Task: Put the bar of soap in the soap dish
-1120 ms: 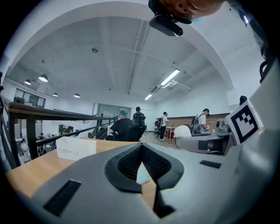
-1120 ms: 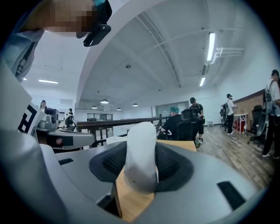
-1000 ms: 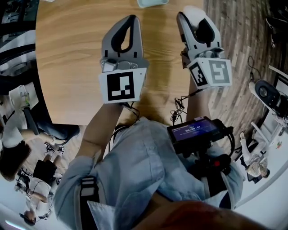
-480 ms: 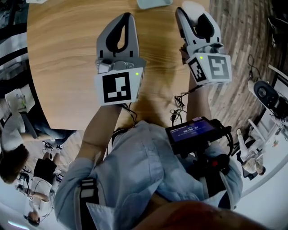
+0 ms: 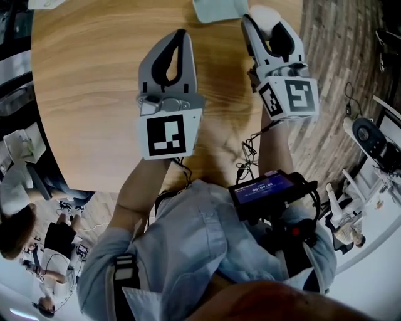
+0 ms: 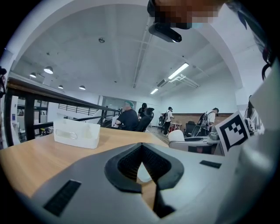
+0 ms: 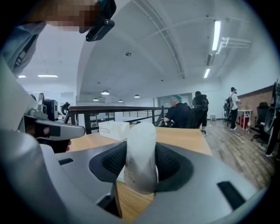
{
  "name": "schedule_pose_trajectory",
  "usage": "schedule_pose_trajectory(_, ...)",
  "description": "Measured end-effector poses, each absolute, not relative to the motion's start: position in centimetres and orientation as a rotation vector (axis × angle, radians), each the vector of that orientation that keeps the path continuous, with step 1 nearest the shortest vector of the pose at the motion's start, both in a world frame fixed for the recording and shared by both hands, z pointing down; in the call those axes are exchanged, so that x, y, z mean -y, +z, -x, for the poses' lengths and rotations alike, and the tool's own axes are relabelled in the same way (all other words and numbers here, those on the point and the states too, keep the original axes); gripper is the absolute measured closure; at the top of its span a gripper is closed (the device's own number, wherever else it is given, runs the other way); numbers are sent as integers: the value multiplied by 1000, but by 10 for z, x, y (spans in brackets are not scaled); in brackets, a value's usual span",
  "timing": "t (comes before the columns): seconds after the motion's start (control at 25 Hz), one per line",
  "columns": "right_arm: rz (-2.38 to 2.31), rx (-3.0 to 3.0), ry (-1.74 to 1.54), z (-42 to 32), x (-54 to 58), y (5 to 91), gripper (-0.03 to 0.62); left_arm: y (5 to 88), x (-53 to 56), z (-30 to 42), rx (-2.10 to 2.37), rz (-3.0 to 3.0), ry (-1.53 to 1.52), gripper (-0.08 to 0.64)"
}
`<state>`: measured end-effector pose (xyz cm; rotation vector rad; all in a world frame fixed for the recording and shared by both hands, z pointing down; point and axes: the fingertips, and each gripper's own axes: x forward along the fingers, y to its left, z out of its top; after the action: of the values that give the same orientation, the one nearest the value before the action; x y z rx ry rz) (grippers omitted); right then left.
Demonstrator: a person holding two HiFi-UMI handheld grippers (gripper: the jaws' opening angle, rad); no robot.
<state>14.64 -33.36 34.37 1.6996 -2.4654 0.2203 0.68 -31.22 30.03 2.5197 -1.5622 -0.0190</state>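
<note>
The right hand-held gripper [image 5: 262, 21] is clamped on the white, rounded bar of soap [image 5: 267, 15]. In the right gripper view the bar of soap [image 7: 140, 162] stands on end between the dark ribbed pads [image 7: 171, 164] of the hand-held gripper [image 7: 140, 131], pinched on both flat sides, with its rounded top rising above them. It is held above the light wooden desk [image 5: 94, 94], over the far right edge.

The left hand-held gripper [image 5: 181, 34] is closed on nothing. In its own view the jaw tips of the hand-held gripper [image 6: 141, 148] meet, and only the desk [image 6: 30, 162] and a pale patch show through the gap behind them. It hangs over the middle of the desk, beside the right one and apart from it.

The pale green soap dish [image 5: 218, 9] lies at the far edge of the desk, cut off by the frame, just beside the soap on its left and ahead of the space between the two hand-held grippers.

A white rectangular box with a slot handle [image 6: 76, 133] sits further off towards the far left of the desk, also seen left of the soap from the right gripper [image 7: 114, 130].

Beyond the desk runs a black railing [image 7: 118, 109], with seated people [image 7: 178, 114] behind it.
</note>
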Motion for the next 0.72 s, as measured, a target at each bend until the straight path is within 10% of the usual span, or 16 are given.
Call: schedule_pose_trajectory(0.72, -1498, 2455, 148, -128, 363, 384, 394, 325, 321, -5, 1552, -2488, -14, 554)
